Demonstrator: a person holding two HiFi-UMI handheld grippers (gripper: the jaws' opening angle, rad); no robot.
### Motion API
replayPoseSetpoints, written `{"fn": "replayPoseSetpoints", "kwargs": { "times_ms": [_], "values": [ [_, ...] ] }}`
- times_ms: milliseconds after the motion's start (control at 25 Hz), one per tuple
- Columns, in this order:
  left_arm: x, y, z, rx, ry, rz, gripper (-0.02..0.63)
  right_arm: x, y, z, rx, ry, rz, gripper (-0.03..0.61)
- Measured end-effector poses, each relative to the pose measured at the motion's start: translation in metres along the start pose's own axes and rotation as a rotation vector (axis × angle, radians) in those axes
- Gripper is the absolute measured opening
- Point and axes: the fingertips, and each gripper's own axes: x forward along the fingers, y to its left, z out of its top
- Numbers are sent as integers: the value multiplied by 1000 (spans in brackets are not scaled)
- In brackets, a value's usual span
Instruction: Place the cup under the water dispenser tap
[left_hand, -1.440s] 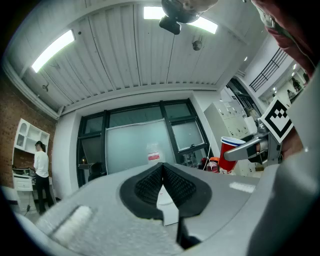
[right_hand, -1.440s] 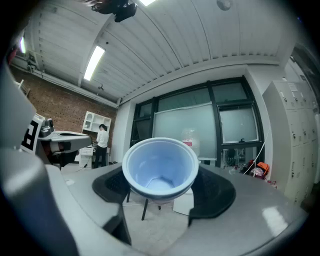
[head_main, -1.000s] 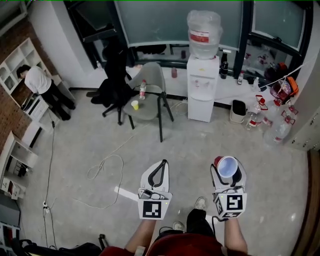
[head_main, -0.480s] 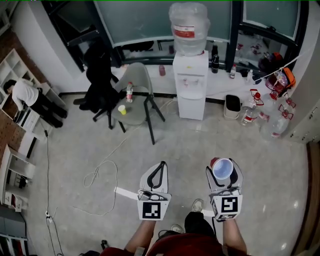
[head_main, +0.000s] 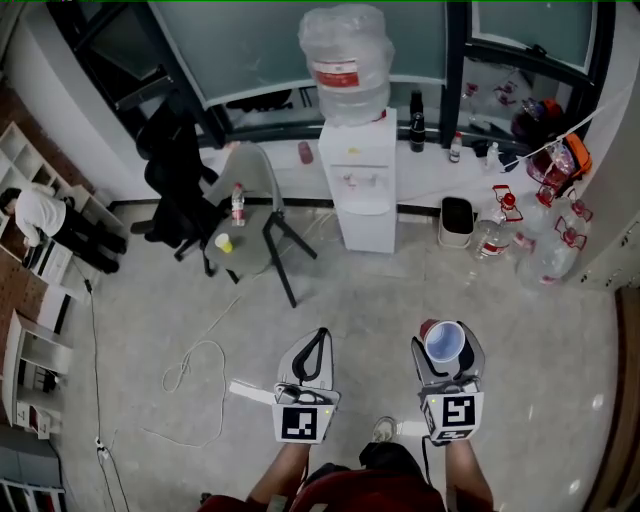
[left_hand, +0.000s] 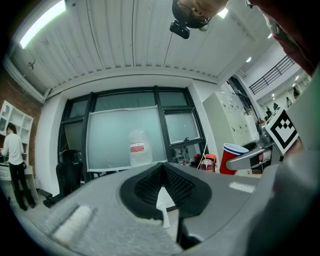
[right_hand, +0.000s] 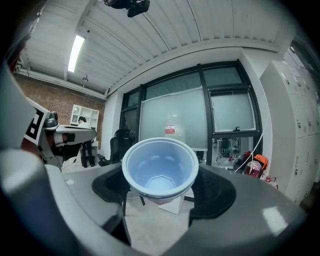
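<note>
- Two grippers sit low in our head view, side by side above the grey floor (head_main: 540, 330), one in each of our hands.
- Our right gripper (head_main: 446, 346) has its jaws closed round the cup (head_main: 445, 340), which is red outside and pale inside. The right gripper view looks into the cup's open mouth, with a dark jaw pad against the wall on either side.
- Our left gripper (head_main: 318, 341) carries nothing. In the left gripper view its two jaws meet at the tips, with no gap and nothing between them.
- From that same view we see the cup off to the right, standing mouth up in the other gripper.
- We hold the cup well apart from the water dispenser (head_main: 357, 200), a white cabinet against the window wall ahead of us, with bare floor between the two.
- On top of the dispenser sits a large clear bottle (head_main: 346, 60), neck down.
- We cannot make out the tap itself; it is too small on the front panel.
- Left of the dispenser stands a grey chair (head_main: 255, 190), and on its seat are a small yellow cup (head_main: 226, 243) and a small bottle (head_main: 238, 205).
- Further left is a black office chair (head_main: 178, 185).
- Across the floor on our left loops a pale cable (head_main: 190, 365).
- Just right of the dispenser is a dark bin (head_main: 456, 222), and beyond it a cluster of plastic bottles (head_main: 505, 235).
- At the far left a person (head_main: 45, 215) in a white top stands by the shelves (head_main: 20, 160).
</note>
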Motion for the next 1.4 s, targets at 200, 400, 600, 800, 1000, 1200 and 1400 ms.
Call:
{"fn": "replayPoseSetpoints", "kwargs": {
  "times_ms": [200,400,600,800,1000,1200,1400],
  "values": [
    [41,-10,4,39,5,-8,2,24,-36,3,9,-15,-2,351],
    [63,0,3,37,19,0,2,45,-49,3,29,-11,-9,351],
    [81,15,-5,30,4,17,2,72,-48,2,23,-19,1,351],
    [112,40,-22,2,-14,8,2,113,-40,0,0,-13,4,351],
    [156,85,-34,20,-17,21,2,172,-32,3,-17,11,9,351],
    [196,134,-49,18,3,17,2,243,-17,13,-34,21,29,351],
    [233,175,-69,16,5,9,2,305,3,7,-30,55,49,351]
  ]
}}
